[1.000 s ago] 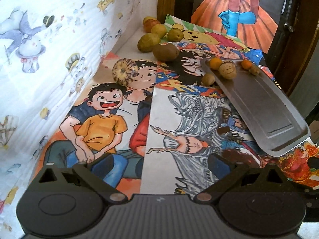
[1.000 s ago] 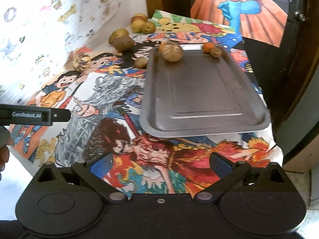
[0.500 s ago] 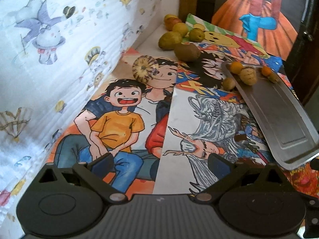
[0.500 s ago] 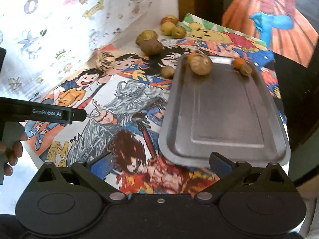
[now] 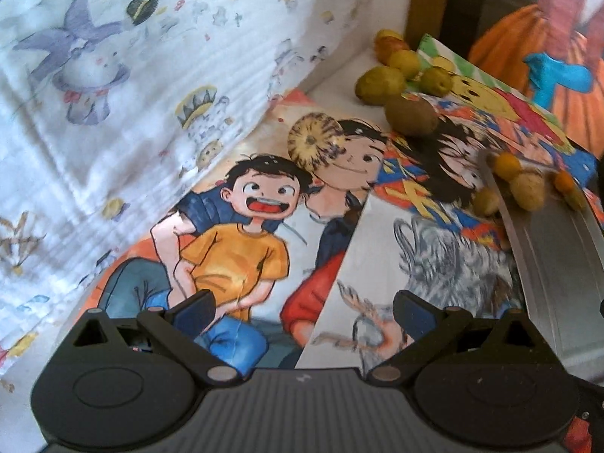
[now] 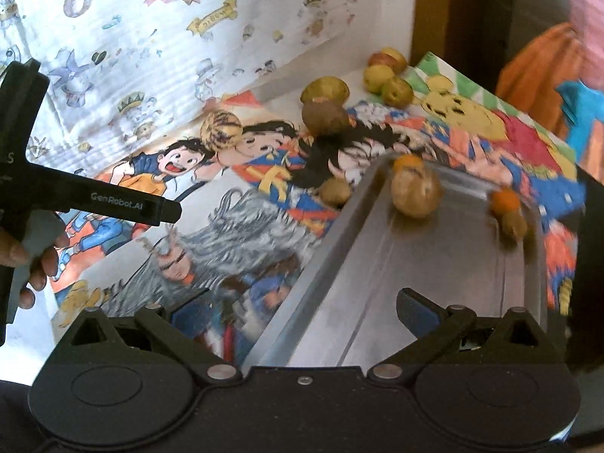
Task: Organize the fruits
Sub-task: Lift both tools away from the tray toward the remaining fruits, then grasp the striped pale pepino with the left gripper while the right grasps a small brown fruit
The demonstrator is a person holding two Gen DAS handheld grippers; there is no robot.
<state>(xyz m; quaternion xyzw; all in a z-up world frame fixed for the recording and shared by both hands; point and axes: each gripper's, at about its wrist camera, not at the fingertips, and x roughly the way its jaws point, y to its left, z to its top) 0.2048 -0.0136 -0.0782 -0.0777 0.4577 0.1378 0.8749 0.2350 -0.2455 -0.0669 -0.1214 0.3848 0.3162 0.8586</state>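
**Currently: fruit split between tray and posters, both claws spread and holding nothing**

Four fruits are sitting at the far end of the metal tray (image 6: 434,283): a tan round fruit (image 6: 416,193), a small orange one (image 6: 407,161) just behind it, another orange fruit (image 6: 506,200) at the far right, and a brownish one (image 6: 514,224) touching that. Motion blur is smearing these a bit.

Off the tray, a small tan fruit (image 6: 334,191) is lying just beside the tray's left rim. Further back, a brown oval fruit (image 6: 325,117) is touching a yellow-green one (image 6: 325,90). A cluster of three (image 6: 387,75) is sitting near the wall corner. A striped round fruit (image 6: 221,130) is lying apart on the left, near the patterned cloth (image 6: 151,37).

Everything is resting on cartoon posters (image 5: 234,249) covering the surface.

Right gripper (image 6: 304,311) is hovering over the tray's near left edge, fingers wide apart, nothing between them. Left gripper (image 5: 302,311) is hovering over the posters, also wide apart, gripping nothing; in the right wrist view its body (image 6: 94,200) is showing at the left, with the person's hand (image 6: 34,260) wrapping the handle.
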